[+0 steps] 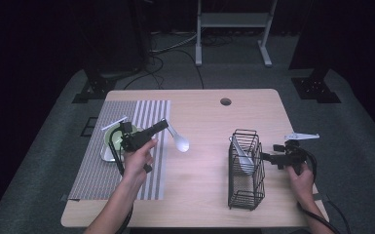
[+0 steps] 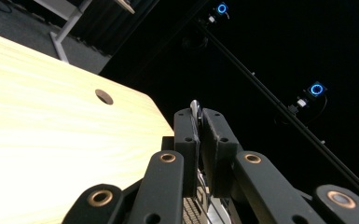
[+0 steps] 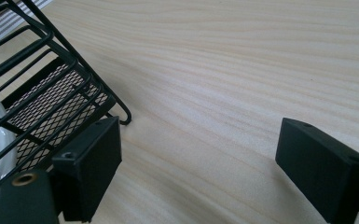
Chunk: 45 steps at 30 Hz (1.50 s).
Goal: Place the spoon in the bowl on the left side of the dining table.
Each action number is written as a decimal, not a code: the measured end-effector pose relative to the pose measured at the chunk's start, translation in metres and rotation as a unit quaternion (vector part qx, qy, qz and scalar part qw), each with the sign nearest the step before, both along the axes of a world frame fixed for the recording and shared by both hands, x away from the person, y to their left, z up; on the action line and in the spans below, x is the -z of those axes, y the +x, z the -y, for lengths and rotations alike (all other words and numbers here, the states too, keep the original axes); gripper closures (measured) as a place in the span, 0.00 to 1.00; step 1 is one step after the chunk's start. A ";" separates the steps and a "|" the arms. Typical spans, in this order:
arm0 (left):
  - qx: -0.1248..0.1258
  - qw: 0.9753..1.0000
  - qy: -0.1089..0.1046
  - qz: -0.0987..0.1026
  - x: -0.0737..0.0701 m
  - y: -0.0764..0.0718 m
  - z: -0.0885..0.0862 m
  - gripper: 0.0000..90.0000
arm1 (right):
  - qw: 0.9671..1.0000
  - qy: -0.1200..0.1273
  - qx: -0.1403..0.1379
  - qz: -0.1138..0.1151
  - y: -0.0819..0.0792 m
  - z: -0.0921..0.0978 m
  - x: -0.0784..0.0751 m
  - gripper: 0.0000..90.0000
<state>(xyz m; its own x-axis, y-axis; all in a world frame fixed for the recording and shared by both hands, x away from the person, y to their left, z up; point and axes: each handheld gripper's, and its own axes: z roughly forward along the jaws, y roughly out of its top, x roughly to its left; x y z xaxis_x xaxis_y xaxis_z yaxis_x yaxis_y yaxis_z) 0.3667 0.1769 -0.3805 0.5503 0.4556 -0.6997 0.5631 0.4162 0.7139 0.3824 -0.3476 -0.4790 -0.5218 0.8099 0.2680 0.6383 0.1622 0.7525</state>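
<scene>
My left gripper [image 1: 161, 126] hovers above the right edge of the striped placemat [image 1: 141, 114], shut on the handle of a metal spoon [image 1: 180, 143] whose bowl hangs out over the bare wood. In the left gripper view the jaws of the left gripper [image 2: 199, 122] press together with the spoon handle [image 2: 194, 106] sticking up between them. A black wire basket [image 1: 246, 170] stands at the table's right with a pale spoon [image 1: 242, 157] inside. My right gripper [image 1: 267, 157] stands open just right of the basket. In the right gripper view the right gripper [image 3: 200, 163] has bare wood between its jaws, next to the basket [image 3: 42, 88].
A green bowl [image 1: 113, 139] sits on a small metal tray [image 1: 107, 154] at the placemat's left, with a white utensil [image 1: 113, 124] across it. A cable hole [image 1: 225, 102] lies near the table's far edge. Stands and cables crowd the floor behind.
</scene>
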 end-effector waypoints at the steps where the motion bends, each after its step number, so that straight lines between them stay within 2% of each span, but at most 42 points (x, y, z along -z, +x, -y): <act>1: 0.000 1.000 0.000 0.000 0.000 0.000 0.000 0.94 | 1.000 0.000 0.000 0.000 0.000 0.000 0.000 0.15; 13: -0.014 1.000 -0.004 -0.003 0.003 0.002 -0.011 0.94 | 1.000 0.000 0.000 0.000 0.000 0.000 0.000 0.15; 24: -0.034 0.999 -0.004 -0.002 0.000 0.005 -0.030 0.94 | 1.000 -0.003 0.000 -0.001 0.000 0.000 0.000 0.15; 33: -0.055 0.998 -0.006 -0.004 0.001 0.007 -0.048 0.94 | 1.000 -0.006 -0.001 -0.001 0.001 -0.001 0.001 0.15; 45: -0.072 0.997 -0.008 -0.008 0.003 0.009 -0.062 0.94 | 1.000 -0.008 -0.001 -0.004 0.001 -0.002 0.001 0.15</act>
<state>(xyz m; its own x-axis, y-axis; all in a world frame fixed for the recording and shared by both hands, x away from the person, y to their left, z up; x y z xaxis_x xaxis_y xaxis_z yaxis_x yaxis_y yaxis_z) 0.3756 0.2389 -0.3833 0.4686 0.5173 -0.7161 0.5076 0.5057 0.6975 0.3831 -0.3459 -0.4797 -0.5208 0.8134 0.2591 0.6441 0.1751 0.7447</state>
